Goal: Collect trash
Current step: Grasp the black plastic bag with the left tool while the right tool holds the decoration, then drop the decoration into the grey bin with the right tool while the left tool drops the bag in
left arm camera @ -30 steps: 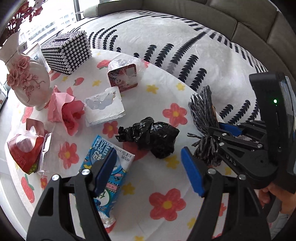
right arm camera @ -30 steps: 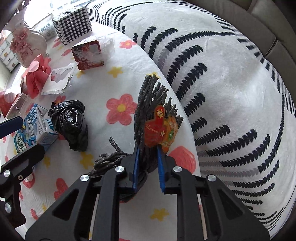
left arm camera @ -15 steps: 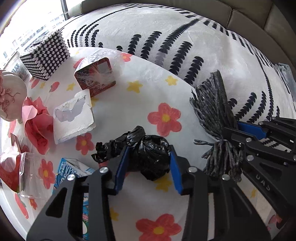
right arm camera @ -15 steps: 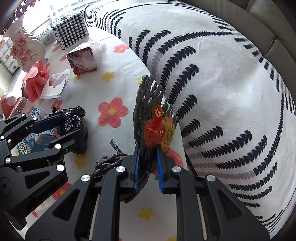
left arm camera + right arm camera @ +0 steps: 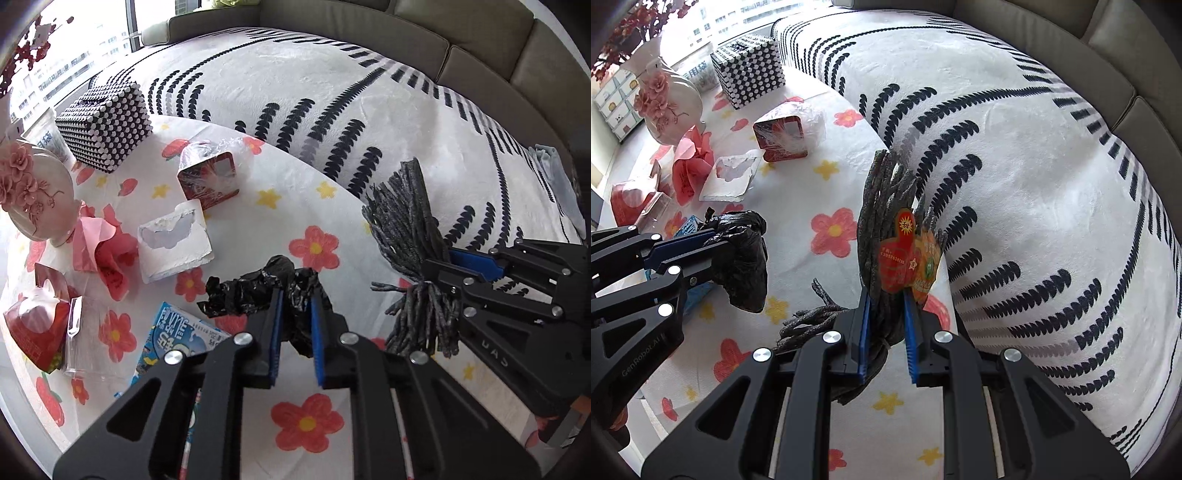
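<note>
A crumpled black plastic bag (image 5: 255,286) sits between the blue pads of my left gripper (image 5: 295,295). Its jaws are closing and the pads press into the bag, just above the flowered tablecloth (image 5: 258,206). The right wrist view shows the same bag (image 5: 746,258) in the left gripper (image 5: 711,251) at the left. My right gripper (image 5: 886,299) is shut on a bundle of grey cords (image 5: 882,192) with red and orange tags (image 5: 905,258). The bundle (image 5: 402,214) in the right gripper (image 5: 443,267) hangs over the table's right edge.
On the table lie a blue carton (image 5: 177,332), a torn white box (image 5: 173,240), a plastic-wrapped red tin (image 5: 208,181), pink paper (image 5: 103,251), a red packet (image 5: 33,325), a flowered vase (image 5: 33,199) and a dotted box (image 5: 103,125). A patterned blanket (image 5: 332,92) covers the sofa behind.
My left gripper moved from above the blue carton to the black bag and closed on it. My right gripper rose slightly with the cord bundle.
</note>
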Demonstrator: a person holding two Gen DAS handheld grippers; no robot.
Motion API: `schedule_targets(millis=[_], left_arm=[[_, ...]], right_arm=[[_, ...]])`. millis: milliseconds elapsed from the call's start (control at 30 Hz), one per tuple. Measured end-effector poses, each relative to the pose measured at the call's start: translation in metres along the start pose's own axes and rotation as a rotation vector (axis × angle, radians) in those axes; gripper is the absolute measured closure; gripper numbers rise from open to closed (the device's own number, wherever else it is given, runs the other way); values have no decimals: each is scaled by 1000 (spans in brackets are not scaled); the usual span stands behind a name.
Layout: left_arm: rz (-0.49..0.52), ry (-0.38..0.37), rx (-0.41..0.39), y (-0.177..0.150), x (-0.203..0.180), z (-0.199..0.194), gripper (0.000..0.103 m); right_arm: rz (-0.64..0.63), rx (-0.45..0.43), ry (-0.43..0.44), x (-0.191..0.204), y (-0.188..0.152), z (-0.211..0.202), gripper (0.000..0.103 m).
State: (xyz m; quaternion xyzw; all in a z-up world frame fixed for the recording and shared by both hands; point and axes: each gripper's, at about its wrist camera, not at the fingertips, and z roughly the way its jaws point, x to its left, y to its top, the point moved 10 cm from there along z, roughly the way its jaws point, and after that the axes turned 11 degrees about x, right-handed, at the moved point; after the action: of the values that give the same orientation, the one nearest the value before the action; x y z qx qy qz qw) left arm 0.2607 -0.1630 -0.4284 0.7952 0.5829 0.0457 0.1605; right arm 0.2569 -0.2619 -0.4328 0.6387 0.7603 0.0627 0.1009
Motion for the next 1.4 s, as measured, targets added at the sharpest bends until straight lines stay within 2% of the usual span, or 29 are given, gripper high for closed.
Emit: schedule_targets(millis=[200, 433, 633, 833, 1067, 1233, 1267, 1300, 1333, 1400], left_arm=[[-64, 24, -44, -25, 35, -45, 89], [-192, 98, -53, -88, 110, -92, 89], [-355, 178, -56, -168, 186, -138, 89], [-537, 254, -53, -261, 254, -181, 89], [-734, 318, -43, -364, 309, -219, 89], [-827, 341, -36, -419, 329, -233, 88], [-841, 343, -36, -427, 331, -234, 89], [-853, 345, -36, -434, 333, -236, 89], [-864, 345, -36, -440, 335, -237, 89], [-881, 345, -37, -448, 337, -238, 89]], right_arm=[[-83, -33, 8, 40, 1, -31, 88], [-230, -60, 59, 132, -6, -58, 88], [-391, -82, 127, 240, -23, -80, 88], [-564, -91, 218, 353, -55, -100, 88], [-799, -76, 328, 491, -109, -111, 88], [-906, -26, 350, 558, -141, -98, 87], [-921, -9, 355, 569, -150, -95, 86], [-934, 9, 357, 575, -157, -92, 75], [-943, 22, 358, 582, -162, -90, 59], [-948, 19, 360, 590, -168, -88, 48]])
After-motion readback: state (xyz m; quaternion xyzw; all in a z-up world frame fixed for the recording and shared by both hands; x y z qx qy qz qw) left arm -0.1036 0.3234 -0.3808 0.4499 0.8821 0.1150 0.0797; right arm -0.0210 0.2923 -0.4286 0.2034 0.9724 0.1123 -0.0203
